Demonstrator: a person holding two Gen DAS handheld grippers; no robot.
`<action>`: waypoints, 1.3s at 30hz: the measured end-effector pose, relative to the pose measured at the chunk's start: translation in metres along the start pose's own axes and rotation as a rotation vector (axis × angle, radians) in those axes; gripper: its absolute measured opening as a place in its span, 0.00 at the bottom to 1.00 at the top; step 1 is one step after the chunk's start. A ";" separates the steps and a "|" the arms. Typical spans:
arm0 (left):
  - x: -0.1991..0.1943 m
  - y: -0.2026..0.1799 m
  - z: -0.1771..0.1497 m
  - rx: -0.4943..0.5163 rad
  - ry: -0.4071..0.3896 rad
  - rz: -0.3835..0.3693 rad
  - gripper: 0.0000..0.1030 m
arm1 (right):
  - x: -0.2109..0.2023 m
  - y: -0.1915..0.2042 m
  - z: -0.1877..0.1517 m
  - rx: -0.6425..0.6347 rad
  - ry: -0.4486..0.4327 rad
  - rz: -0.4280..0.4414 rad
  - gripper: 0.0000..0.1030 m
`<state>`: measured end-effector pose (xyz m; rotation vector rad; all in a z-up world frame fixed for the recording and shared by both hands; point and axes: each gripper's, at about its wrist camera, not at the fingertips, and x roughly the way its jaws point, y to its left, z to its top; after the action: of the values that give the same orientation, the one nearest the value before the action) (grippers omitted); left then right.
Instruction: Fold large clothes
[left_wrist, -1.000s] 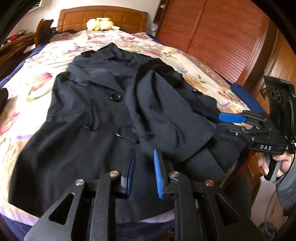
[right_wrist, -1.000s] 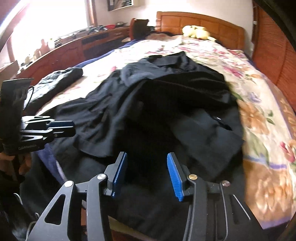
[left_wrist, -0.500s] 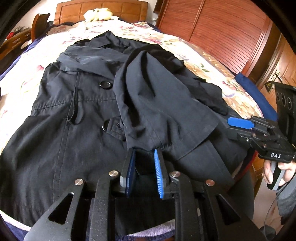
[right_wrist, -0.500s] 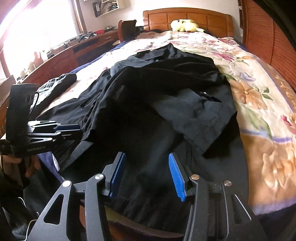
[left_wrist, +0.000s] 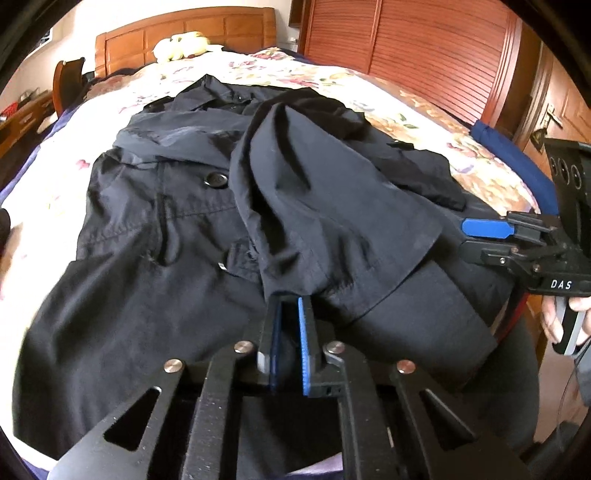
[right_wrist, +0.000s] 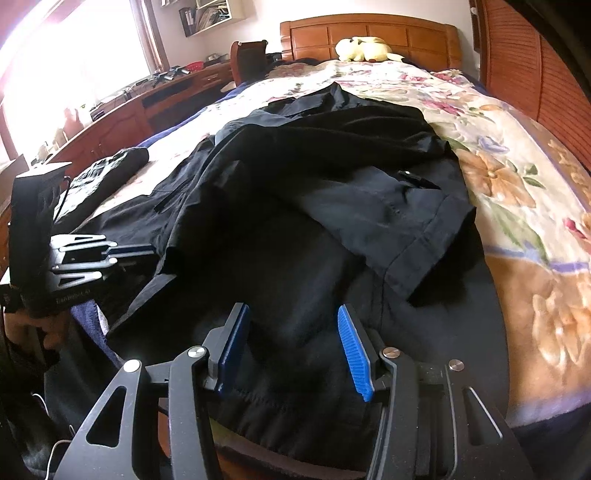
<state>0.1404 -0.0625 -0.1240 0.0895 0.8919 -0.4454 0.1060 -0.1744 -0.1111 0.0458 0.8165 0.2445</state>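
A large black coat (left_wrist: 166, 240) lies face up along the bed, one sleeve (left_wrist: 332, 206) folded across its front. My left gripper (left_wrist: 290, 306) sits at the near end of that sleeve; its jaws are closing to a narrow gap with dark cloth pinched between the pads. In the right wrist view the same coat (right_wrist: 295, 184) fills the middle. My right gripper (right_wrist: 291, 314) stands open just above the coat's lower hem, nothing pressed between its pads. Each gripper shows in the other's view: the right gripper (left_wrist: 487, 236) at the right, the left gripper (right_wrist: 125, 254) at the left.
The coat lies on a floral quilt (right_wrist: 517, 184) with a yellow plush toy (right_wrist: 364, 48) at the headboard. A slatted wooden wardrobe (left_wrist: 424, 55) runs along the right. A long desk (right_wrist: 110, 122), a chair (right_wrist: 249, 59) and another dark garment (right_wrist: 107, 166) are at the left.
The left gripper's pads have drawn close together on the cloth at the sleeve's end. The right gripper sank slightly toward the coat's hem and stayed open.
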 end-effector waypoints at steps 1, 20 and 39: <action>-0.002 0.004 0.002 -0.001 -0.007 0.016 0.06 | 0.000 0.000 0.000 0.000 -0.001 0.000 0.50; -0.025 0.048 0.019 -0.081 -0.020 -0.061 0.17 | 0.003 0.002 0.000 0.006 -0.025 0.013 0.53; 0.040 0.030 0.022 -0.067 0.131 0.002 0.21 | -0.003 -0.003 -0.010 0.021 -0.042 0.031 0.53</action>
<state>0.1909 -0.0548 -0.1439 0.0589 1.0344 -0.4105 0.0971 -0.1787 -0.1161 0.0828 0.7770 0.2630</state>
